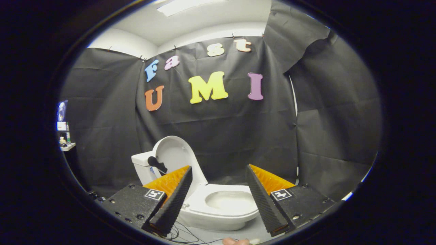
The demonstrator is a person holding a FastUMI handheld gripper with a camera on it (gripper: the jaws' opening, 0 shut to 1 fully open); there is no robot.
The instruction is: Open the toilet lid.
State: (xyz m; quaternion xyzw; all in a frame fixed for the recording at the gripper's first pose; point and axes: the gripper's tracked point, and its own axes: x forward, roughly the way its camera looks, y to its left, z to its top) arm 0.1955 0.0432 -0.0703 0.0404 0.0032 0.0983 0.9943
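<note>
Between the fingers: toilet, white, sitting on a pale floor, bowl showing in the gap.
Gripper: fingers spread wide, holding nothing, tips apart and clear of the toilet.
Left finger: crossing in front of the tank side of the toilet, tip overlapping the raised lid's lower part in the view; touching or not, cannot tell.
Right finger: beside the front rim of the seat in the view, apart from the porcelain.
Toilet lid: already up, standing near upright and leaning back toward the tank, pale inner face turned to the bowl.
Seat: down, flat on the bowl, oval opening fully exposed.
Tank: behind the lid, small and boxy, partly hidden by the left finger.
Dark handle: black piece standing out from the lid's edge near the tank, just above the left fingertip.
Thin cables: dark loops on the floor below the bowl, near the base of the left finger.
Booth wall: black cloth hanging behind and around the toilet, creased, with a seam on the right.
Shelf: far off beyond the left finger, small, white, holding a few small items too tiny to identify.
Fingertip of a person: low at the near edge of the floor, between the finger bases.
</note>
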